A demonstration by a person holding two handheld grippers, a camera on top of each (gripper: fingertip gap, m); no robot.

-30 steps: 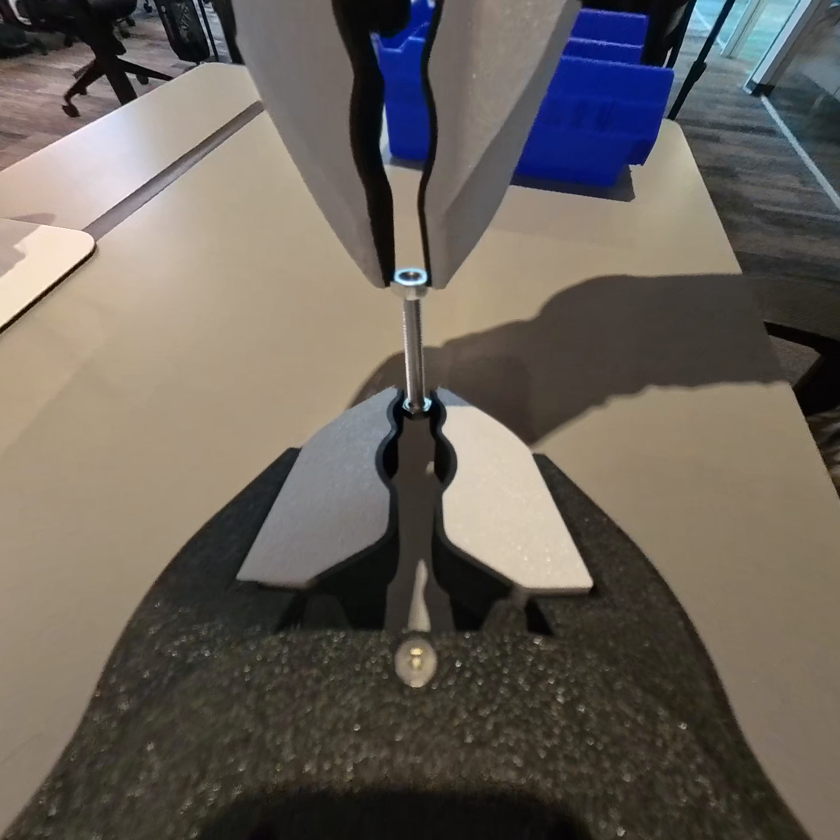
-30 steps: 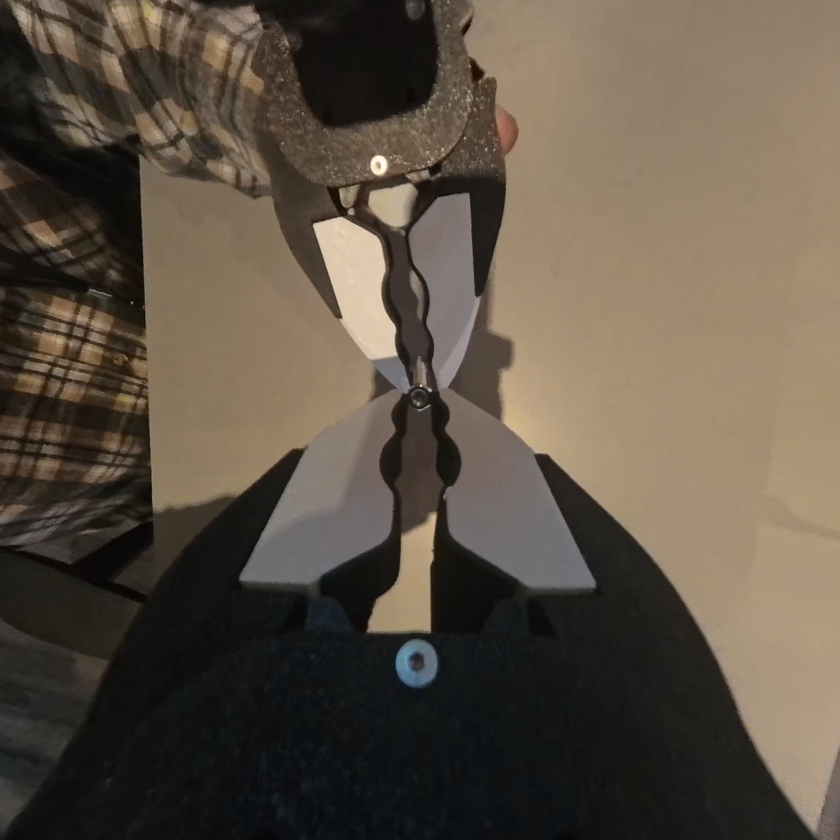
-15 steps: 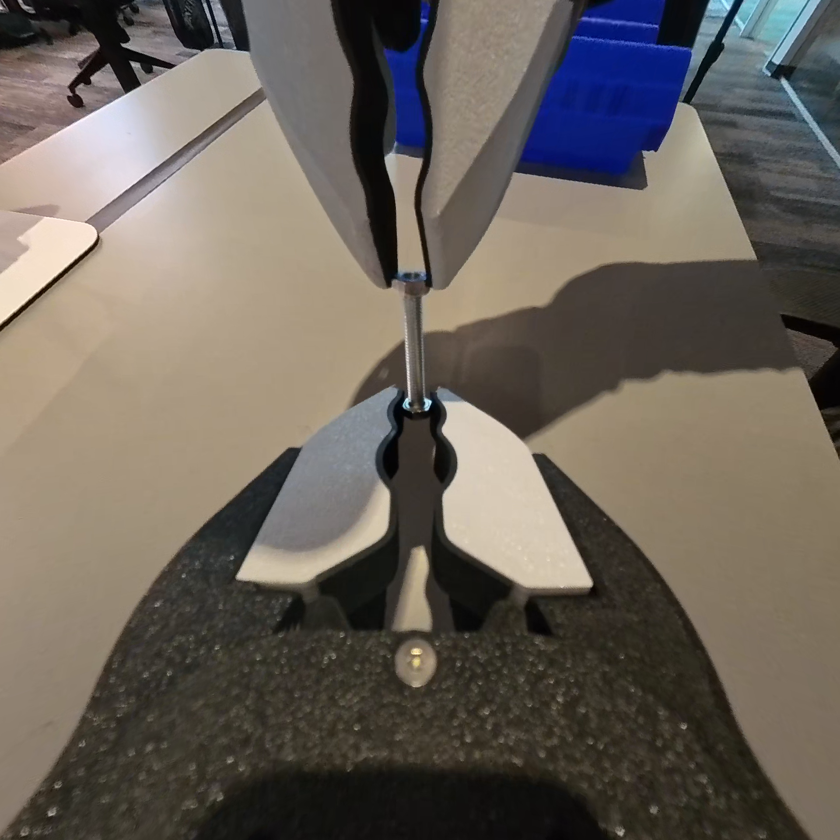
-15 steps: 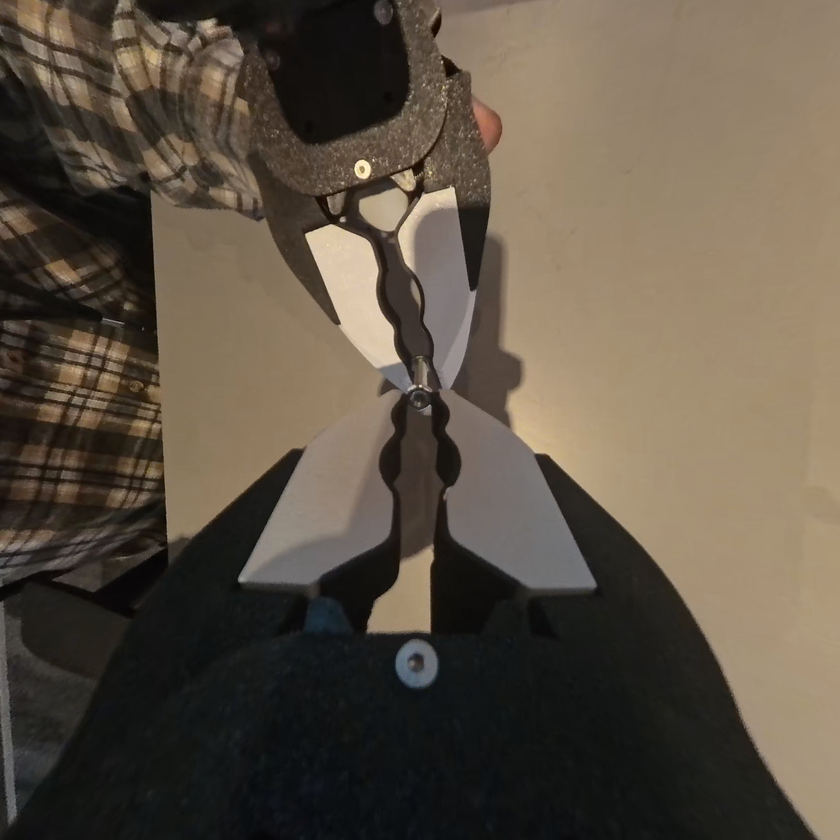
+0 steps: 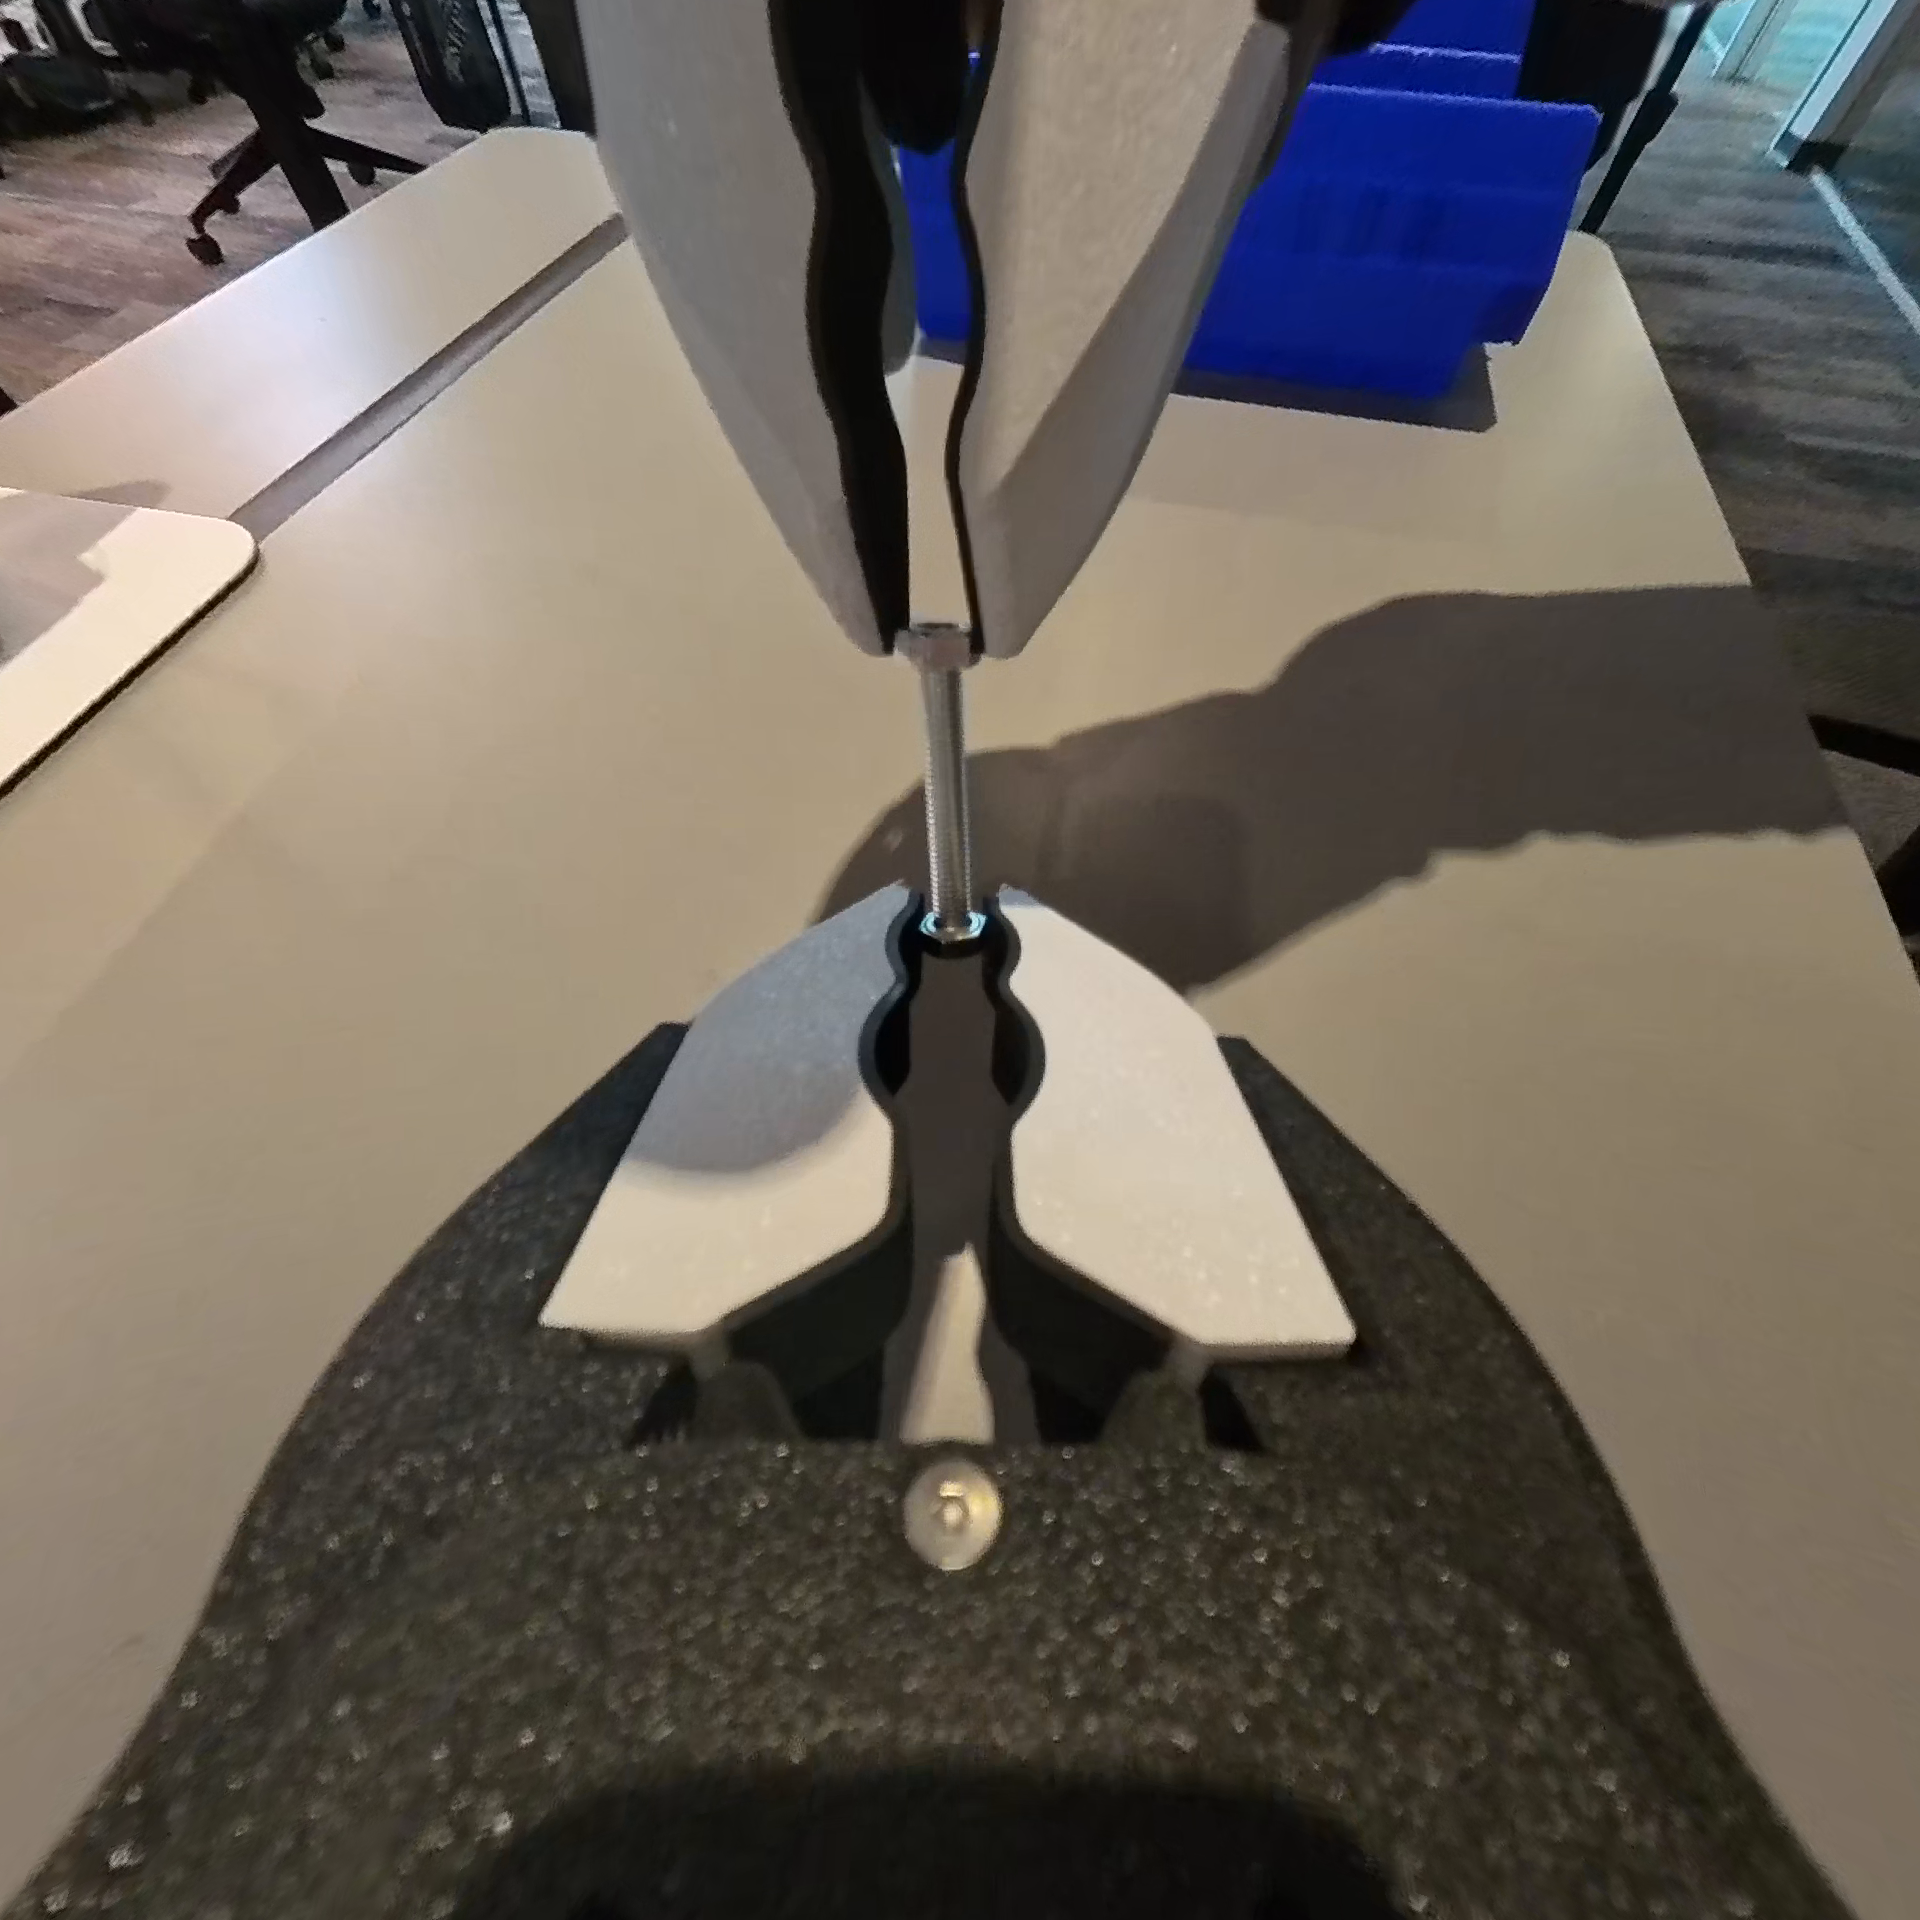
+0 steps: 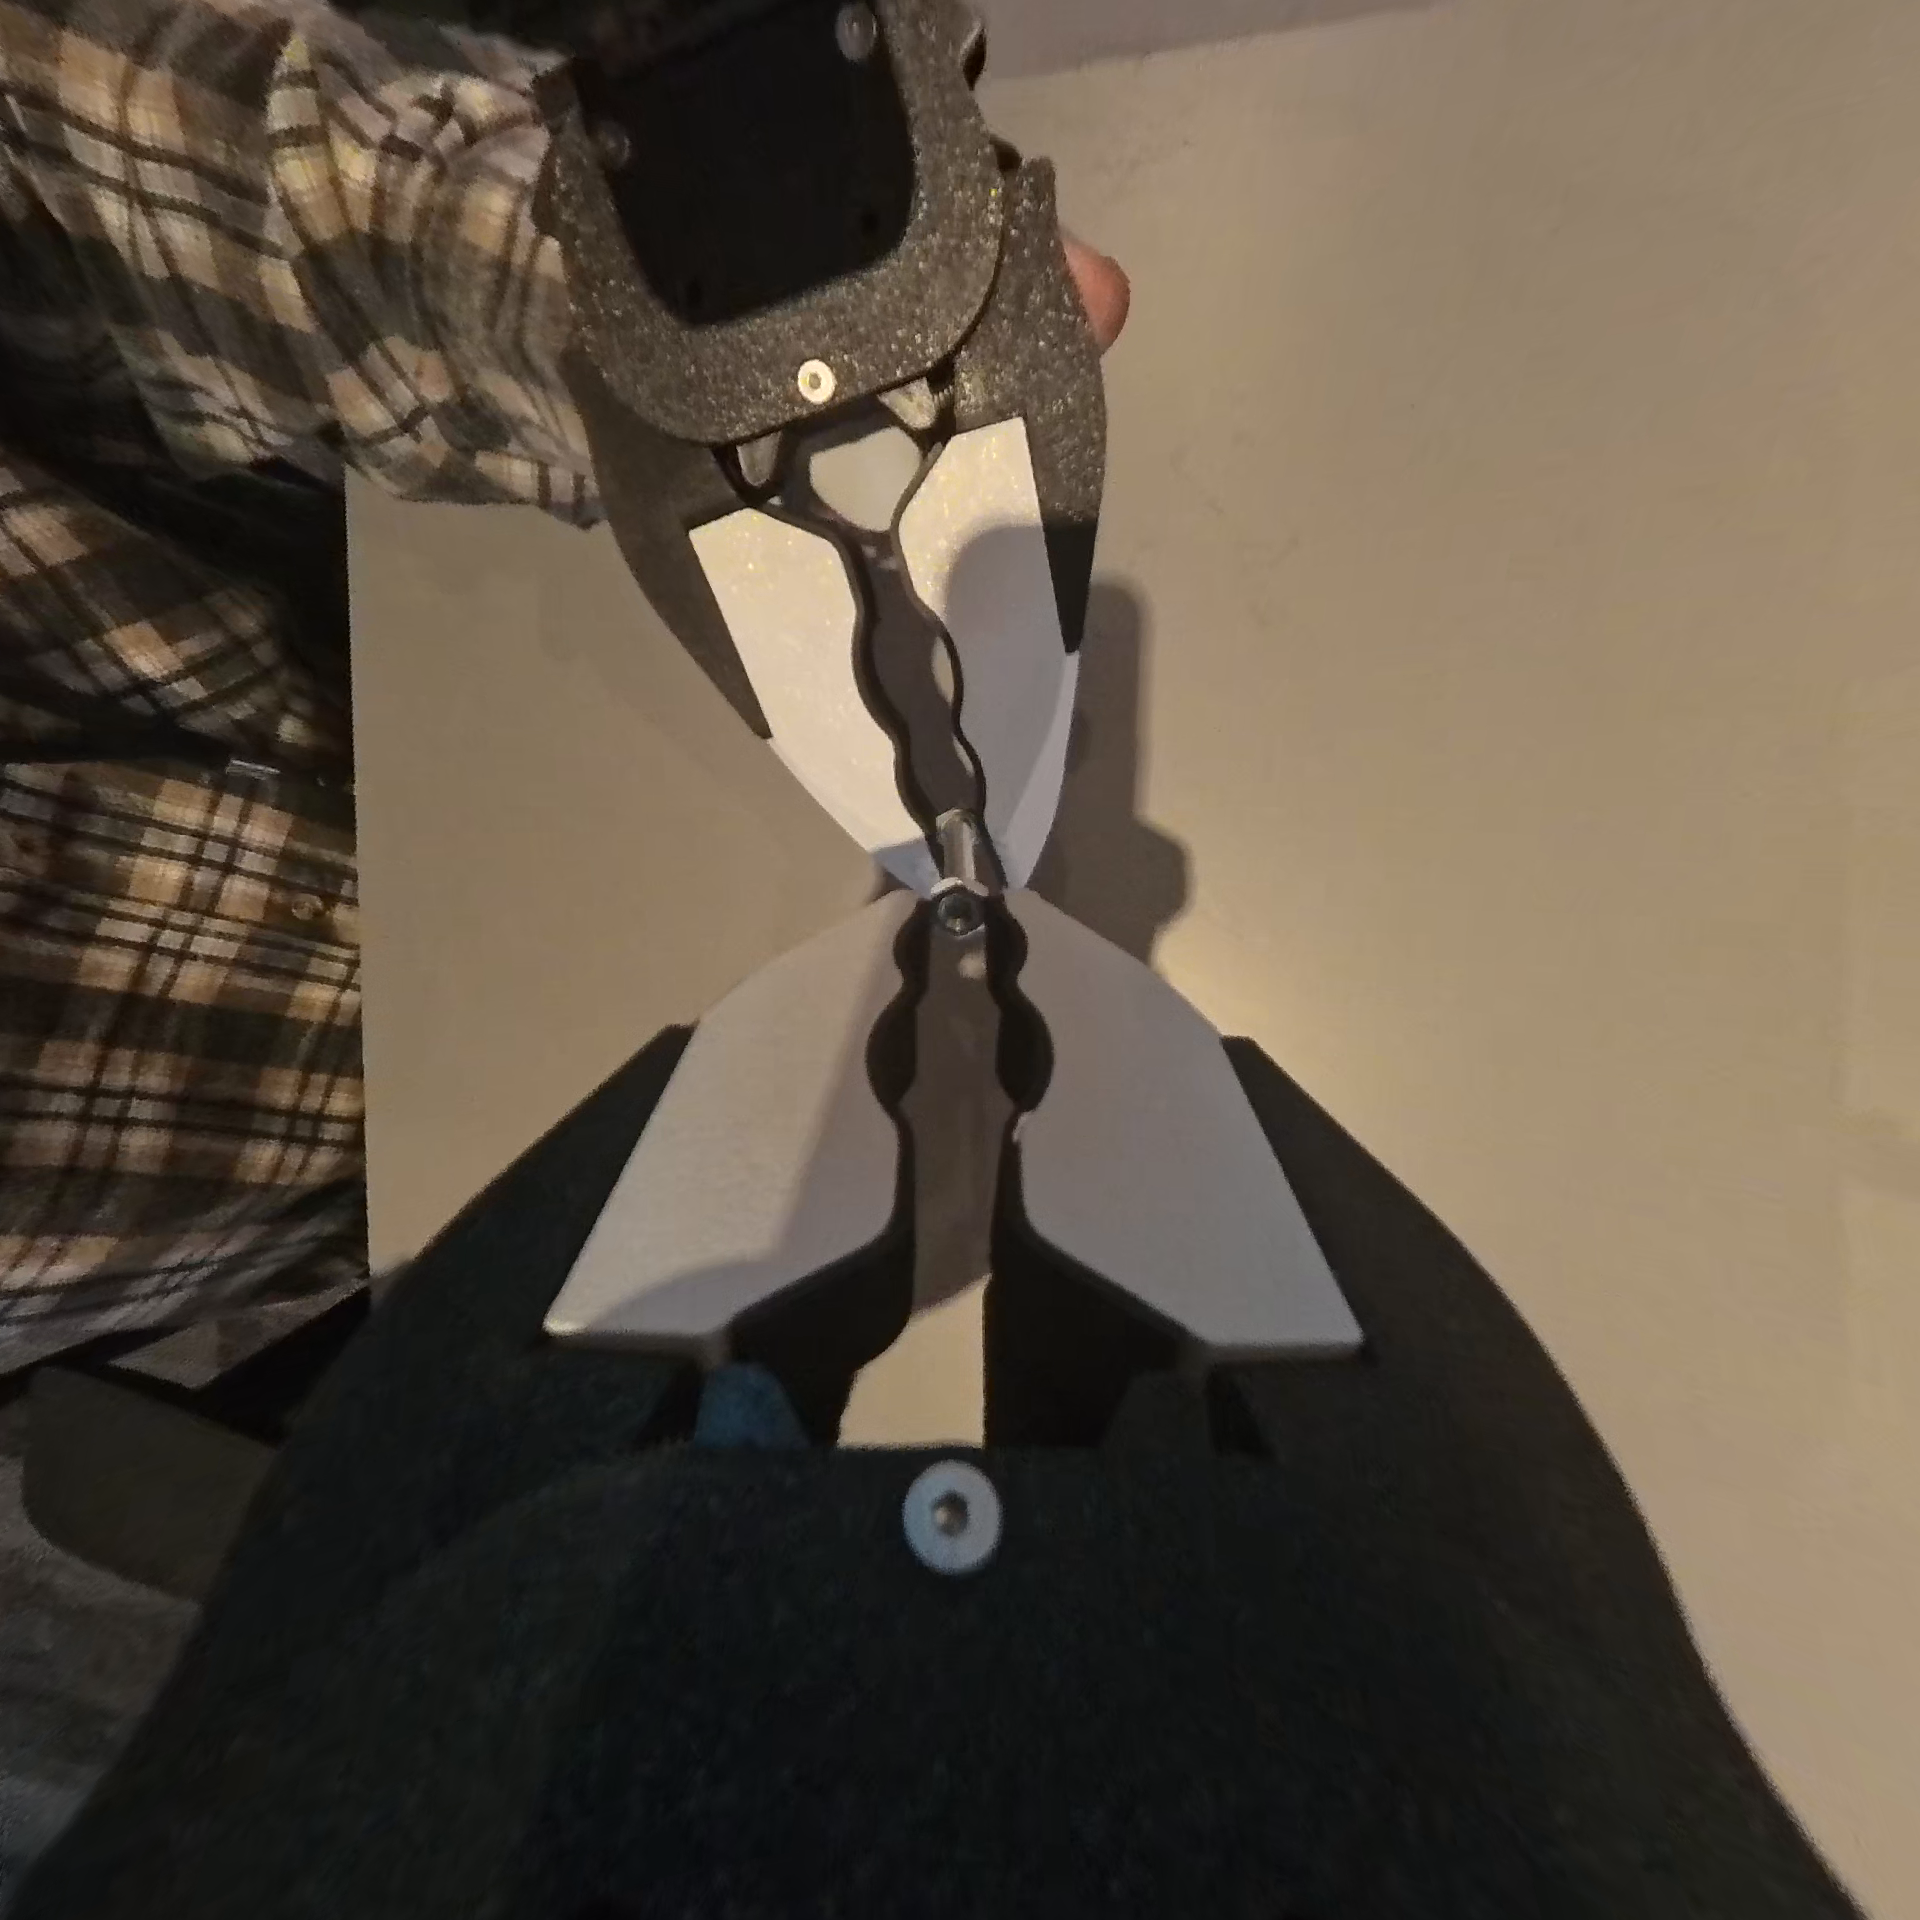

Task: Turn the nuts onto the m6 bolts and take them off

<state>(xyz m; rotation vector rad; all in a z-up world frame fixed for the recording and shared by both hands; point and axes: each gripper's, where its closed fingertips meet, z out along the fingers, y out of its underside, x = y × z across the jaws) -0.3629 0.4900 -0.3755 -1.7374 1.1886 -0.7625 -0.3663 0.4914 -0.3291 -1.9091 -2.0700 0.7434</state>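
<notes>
Your left gripper is clamped on the bolt at its hex end, at 6 o'clock in the left wrist view. Your right gripper pinches the nut at the bolt's 12 o'clock end, above the table.

Beige table carrying blue bins at its far edge

The worktop was pale beige. Bright blue bins stood at its far end. The bolt and the nut were shiny silver. Both tongs had light grey fingers lined in black, on speckled black bodies. The person's sleeve was plaid in tan, cream and dark brown.
</notes>
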